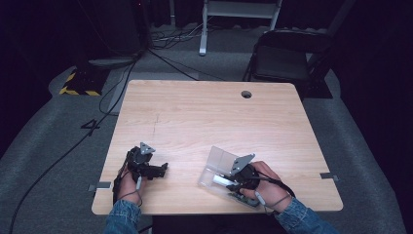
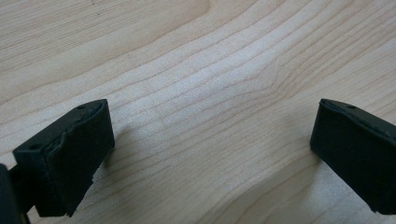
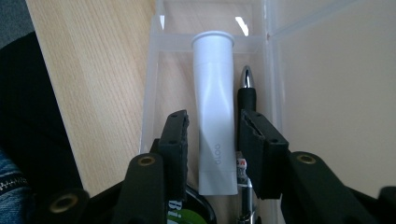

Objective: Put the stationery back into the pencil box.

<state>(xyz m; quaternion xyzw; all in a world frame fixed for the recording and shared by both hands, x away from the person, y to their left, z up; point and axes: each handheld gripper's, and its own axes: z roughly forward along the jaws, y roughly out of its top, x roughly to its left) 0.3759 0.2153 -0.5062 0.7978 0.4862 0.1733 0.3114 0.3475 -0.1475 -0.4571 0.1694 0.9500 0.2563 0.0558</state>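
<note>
The jaws of the right gripper (image 3: 212, 140) stand a little apart on each side of a white plastic tube (image 3: 215, 112) with a wide round cap, and there is a thin gap on both sides, so they do not squeeze it. The tube lies flat inside a clear plastic box (image 3: 152, 93) with its lid (image 1: 221, 158) open, next to a black and silver pen (image 3: 246, 88). So the tube looks already put in the box, and letting go seems done. What may be left is to pull the gripper back and shut the lid. The jaws of the left gripper (image 2: 210, 154) are wide open with nothing between them, resting low over the light wooden tabletop (image 1: 204, 112), well apart from the box.
</note>
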